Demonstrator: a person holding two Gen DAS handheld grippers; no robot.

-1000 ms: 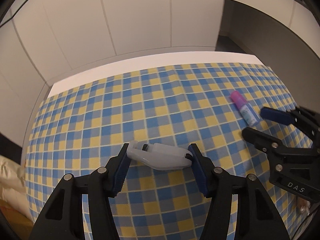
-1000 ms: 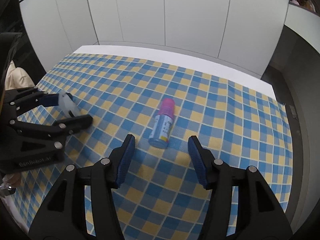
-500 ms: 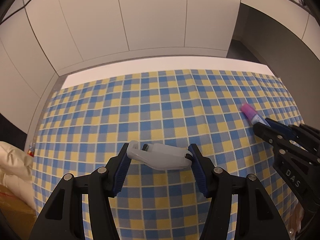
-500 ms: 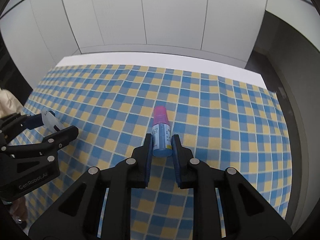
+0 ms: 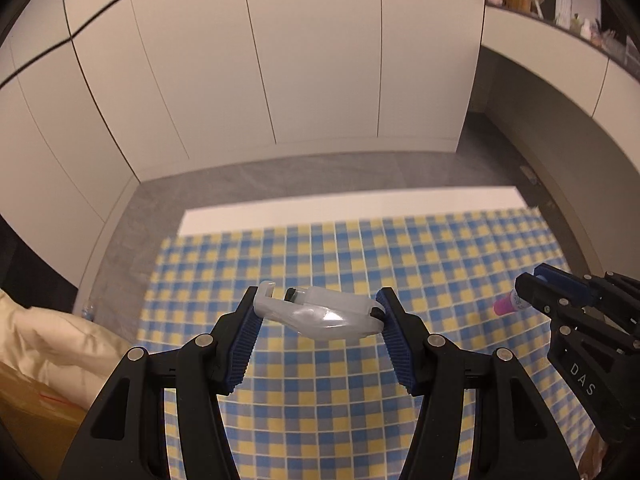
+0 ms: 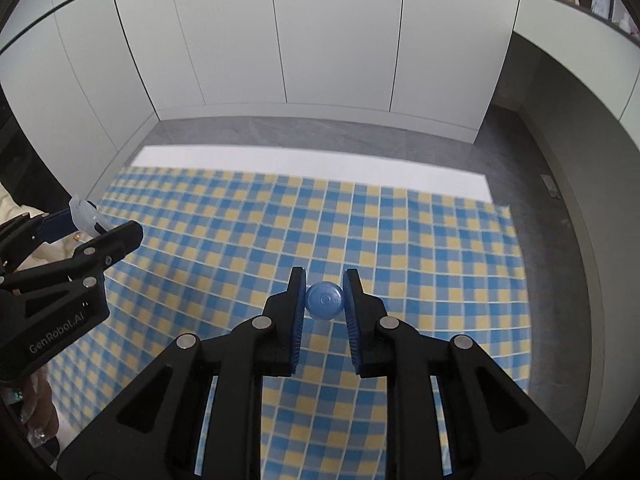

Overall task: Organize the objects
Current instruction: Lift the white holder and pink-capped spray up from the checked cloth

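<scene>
Above the blue-and-yellow checked tablecloth (image 5: 360, 420), both grippers hang in the air with a load each. Left gripper (image 5: 320, 322): its ribbed blue pads (image 5: 246, 344) are clamped on the two ends of a translucent white plastic piece (image 5: 320, 314), which spans the gap crosswise, clear of the cloth, with a small dark part showing near its left end. Over in the right wrist view, the right gripper (image 6: 325, 300) has its jaws drawn close together on a small blue bottle (image 6: 325, 299); we look straight at its round blue base, pinched between the pads. From the left wrist view the same bottle (image 5: 507, 305) pokes out of the right gripper's fingers at the far right, pink cap end outward. The right wrist view catches the left gripper (image 6: 92, 224) at its left edge, the white piece (image 6: 86, 216) jutting from its tip. Beyond the cloth runs a bare white strip of table (image 6: 312, 162), then grey floor (image 6: 320, 130) and white cabinet panels (image 6: 320, 32). A cream cushion (image 5: 52, 344) sits low on the left.
</scene>
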